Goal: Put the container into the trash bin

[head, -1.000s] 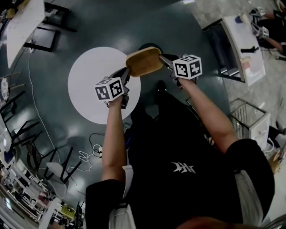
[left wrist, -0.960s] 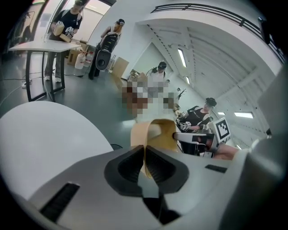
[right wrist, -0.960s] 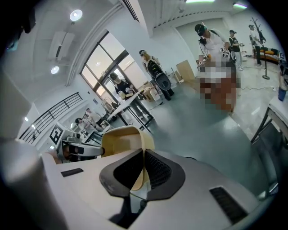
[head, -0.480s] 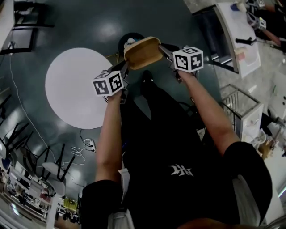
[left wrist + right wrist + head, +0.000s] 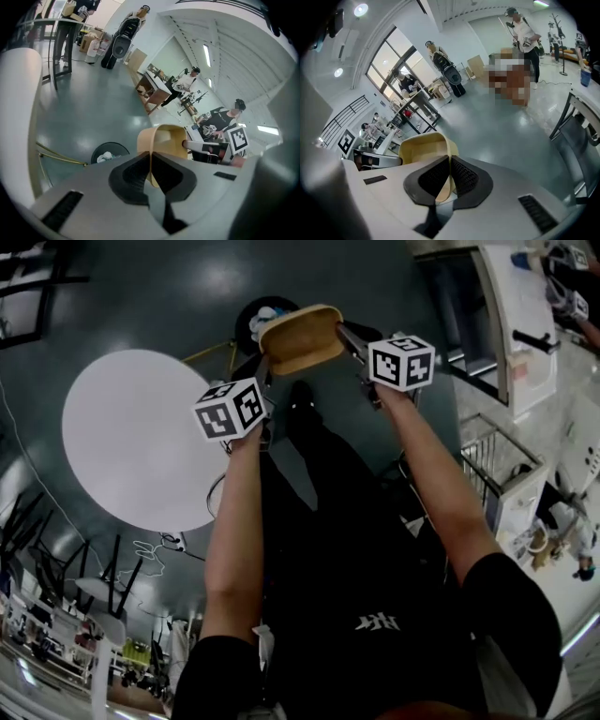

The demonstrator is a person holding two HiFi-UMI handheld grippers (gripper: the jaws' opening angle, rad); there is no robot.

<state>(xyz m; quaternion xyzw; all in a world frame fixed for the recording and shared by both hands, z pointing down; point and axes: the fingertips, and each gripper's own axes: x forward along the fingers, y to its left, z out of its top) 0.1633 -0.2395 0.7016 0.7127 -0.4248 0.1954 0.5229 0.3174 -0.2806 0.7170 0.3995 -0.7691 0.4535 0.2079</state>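
Observation:
A tan, shallow container [image 5: 302, 337] hangs in the air between my two grippers, held by its opposite rims. My left gripper [image 5: 264, 382] is shut on its left rim; the thin wall [image 5: 151, 159] shows pinched between the black pads. My right gripper [image 5: 345, 334] is shut on the right rim [image 5: 449, 176]. Below and just behind the container stands a round black trash bin [image 5: 258, 320] with white crumpled waste inside, also visible on the floor in the left gripper view [image 5: 109, 153]. The container partly covers the bin's right side in the head view.
A round white table [image 5: 131, 437] stands to the left, with a yellow rod [image 5: 208, 354] between it and the bin. A white desk [image 5: 516, 315] and wire rack [image 5: 497, 465] are at the right. People stand far off in the room. My legs and shoes [image 5: 302, 399] are below the container.
The container, still held by both grippers, has moved off the white table's edge toward the black bin and now hangs over its near side. The table has slid left in view.

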